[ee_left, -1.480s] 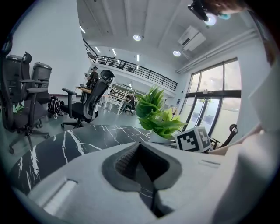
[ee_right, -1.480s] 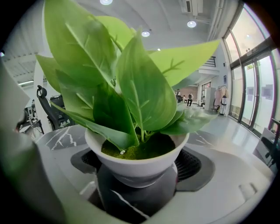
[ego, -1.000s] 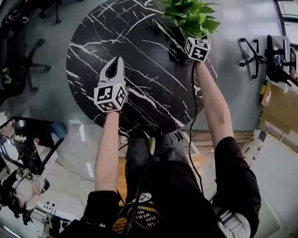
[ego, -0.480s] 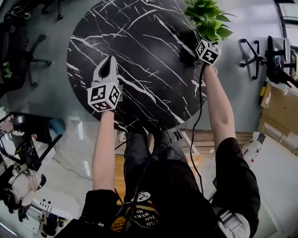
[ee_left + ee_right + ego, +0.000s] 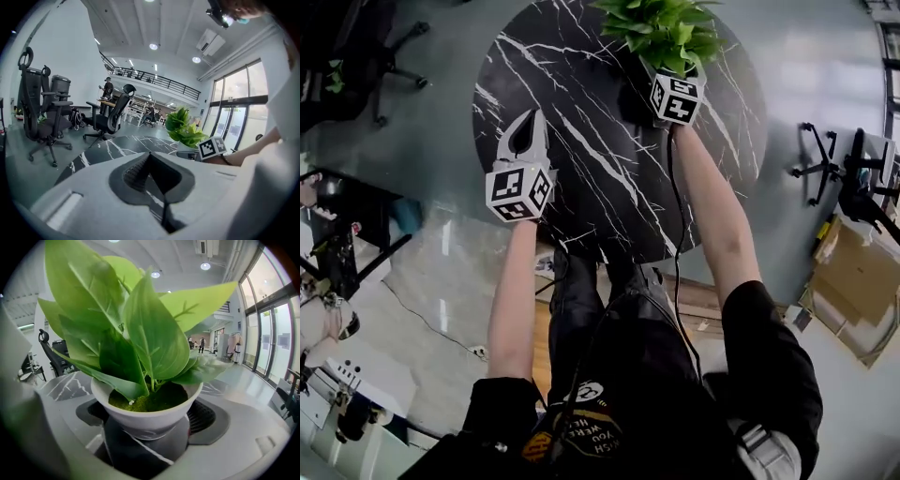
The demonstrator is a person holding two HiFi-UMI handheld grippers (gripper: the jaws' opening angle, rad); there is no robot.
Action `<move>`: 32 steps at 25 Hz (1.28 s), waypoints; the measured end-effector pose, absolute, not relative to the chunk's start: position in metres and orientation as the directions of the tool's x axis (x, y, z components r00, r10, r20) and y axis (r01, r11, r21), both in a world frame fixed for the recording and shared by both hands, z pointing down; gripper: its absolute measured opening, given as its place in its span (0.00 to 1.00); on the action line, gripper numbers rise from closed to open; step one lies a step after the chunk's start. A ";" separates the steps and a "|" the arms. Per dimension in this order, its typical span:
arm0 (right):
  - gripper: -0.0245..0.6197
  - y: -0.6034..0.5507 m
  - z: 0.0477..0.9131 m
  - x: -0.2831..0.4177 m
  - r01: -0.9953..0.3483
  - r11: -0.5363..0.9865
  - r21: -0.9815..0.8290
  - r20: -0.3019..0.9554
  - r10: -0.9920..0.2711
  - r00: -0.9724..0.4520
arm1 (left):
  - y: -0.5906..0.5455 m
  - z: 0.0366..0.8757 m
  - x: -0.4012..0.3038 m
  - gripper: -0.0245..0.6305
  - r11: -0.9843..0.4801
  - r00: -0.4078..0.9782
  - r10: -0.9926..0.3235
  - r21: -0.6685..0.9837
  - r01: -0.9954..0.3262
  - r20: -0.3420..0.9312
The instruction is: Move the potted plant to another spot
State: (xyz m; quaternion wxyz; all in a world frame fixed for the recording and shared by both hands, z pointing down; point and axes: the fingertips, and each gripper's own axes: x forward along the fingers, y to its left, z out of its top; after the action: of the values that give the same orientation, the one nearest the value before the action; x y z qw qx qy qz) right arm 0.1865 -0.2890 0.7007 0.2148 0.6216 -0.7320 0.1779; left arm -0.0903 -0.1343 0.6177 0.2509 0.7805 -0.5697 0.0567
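The potted plant (image 5: 661, 33), green leaves in a white bowl-shaped pot (image 5: 145, 416), is at the far side of the round black marble table (image 5: 581, 141). My right gripper (image 5: 667, 80) is shut on it, with the dark pads (image 5: 206, 416) against both sides of the pot; the leaves hide the fingertips in the head view. My left gripper (image 5: 528, 131) hovers over the table's left part, jaws shut and holding nothing (image 5: 150, 157). The plant (image 5: 185, 129) and the right gripper's marker cube also show in the left gripper view.
Office chairs (image 5: 356, 75) stand on the floor left of the table, and more chair bases (image 5: 834, 169) stand to the right. Cardboard boxes (image 5: 853, 281) lie at the right edge. My legs are at the table's near edge.
The right gripper has carried the plant from near the table's right edge leftward, toward the middle of the far side. The left gripper has drifted toward the table's left edge.
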 end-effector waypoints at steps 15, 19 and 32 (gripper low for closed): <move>0.82 -0.253 0.699 -0.121 -0.797 0.603 -0.033 0.515 -0.673 -0.530 | -0.091 0.615 -0.206 0.04 0.004 0.133 -0.914 0.338 -0.941 0.383; 0.82 -0.245 0.698 -0.150 -0.755 0.656 -0.005 0.509 -0.648 -0.566 | -0.081 0.616 -0.225 0.04 0.048 0.093 -0.919 0.343 -0.938 0.382; 0.82 -0.239 0.704 -0.139 -0.725 0.688 -0.034 0.532 -0.602 -0.595 | -0.082 0.614 -0.222 0.04 0.054 0.093 -0.918 0.353 -0.934 0.386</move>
State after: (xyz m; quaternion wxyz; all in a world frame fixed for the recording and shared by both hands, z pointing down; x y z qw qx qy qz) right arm -0.1394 -0.2392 0.7043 0.2482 0.3751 -0.8844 0.1245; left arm -0.2224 -0.0818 0.6137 0.2713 0.6877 -0.6733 0.0148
